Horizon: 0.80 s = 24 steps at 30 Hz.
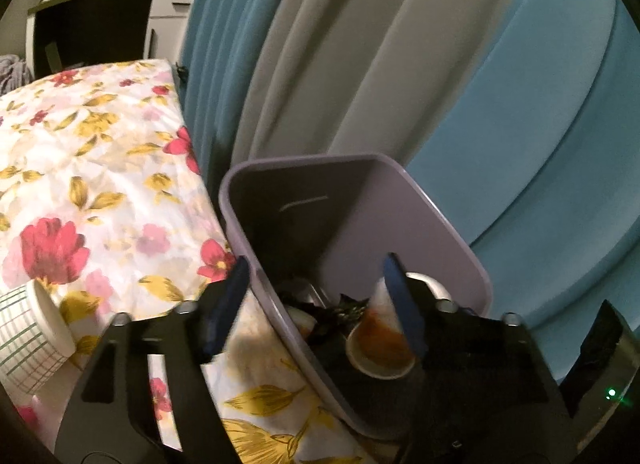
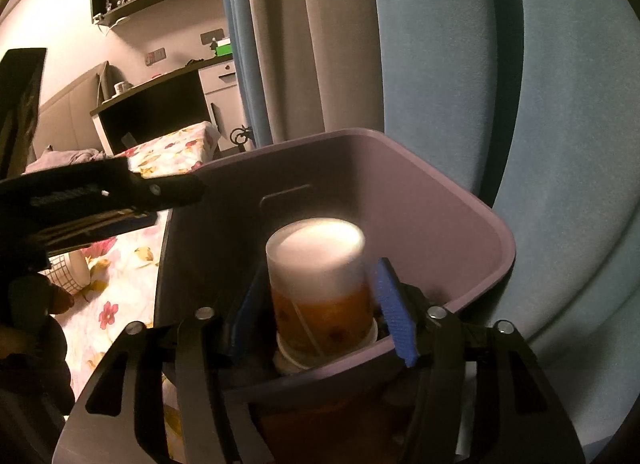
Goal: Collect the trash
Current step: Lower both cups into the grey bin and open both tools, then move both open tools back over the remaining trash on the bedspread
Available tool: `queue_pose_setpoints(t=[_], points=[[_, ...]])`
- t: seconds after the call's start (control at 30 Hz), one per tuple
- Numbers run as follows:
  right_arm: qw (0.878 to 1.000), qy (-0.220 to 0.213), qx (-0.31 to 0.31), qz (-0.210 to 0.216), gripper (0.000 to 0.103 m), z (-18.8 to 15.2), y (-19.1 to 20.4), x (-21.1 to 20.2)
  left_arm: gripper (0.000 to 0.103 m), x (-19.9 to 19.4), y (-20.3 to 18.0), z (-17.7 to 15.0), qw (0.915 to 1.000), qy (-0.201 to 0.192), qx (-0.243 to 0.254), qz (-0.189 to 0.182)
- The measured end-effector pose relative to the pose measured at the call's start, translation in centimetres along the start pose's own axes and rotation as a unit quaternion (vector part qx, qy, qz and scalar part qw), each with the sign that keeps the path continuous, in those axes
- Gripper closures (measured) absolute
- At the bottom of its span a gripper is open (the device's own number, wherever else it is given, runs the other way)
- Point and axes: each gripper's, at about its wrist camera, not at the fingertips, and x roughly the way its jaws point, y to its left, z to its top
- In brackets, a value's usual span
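Right claw [image 2: 320, 304] brackets stained plastic cup [image 2: 320, 288] upside down over purple bin [image 2: 472, 223], pad contact unclear. Left claw [image 1: 316, 304] wide, straddling bin rim, empty. Checked paper cup [image 1: 28, 328] on floral table [image 1: 100, 167] beyond.

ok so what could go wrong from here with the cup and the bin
1. The cup has orange liquid in it. Tipped over the purple bin, it could splash or drip onto the floral sheet.
2. The left gripper straddles the bin's wall with open jaws, so the bin could topple.
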Motion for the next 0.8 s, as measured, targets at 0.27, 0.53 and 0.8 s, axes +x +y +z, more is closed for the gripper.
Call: queue_pose_setpoints(t=[0.27,0.53,0.8], points=[[1.000,-0.021,0.012,-0.007,0.038,0.1,-0.5,-1.6,0.022,-3.0,0.3,-0.4,0.9989,-0.030,0.011,0.034],[0.998,-0.059,0.019,-0.025,0.032,0.0,-0.3,-5.0,0.019,-8.2,1.0,-1.9,0.9948,-0.071,0.027,0.067],[0.996,-0.084,0.008,-0.022,0.027,-0.6,2.6,-7.8,0.018,-13.9,2.3,-4.8,0.9888,-0.118,0.031,0.086]])
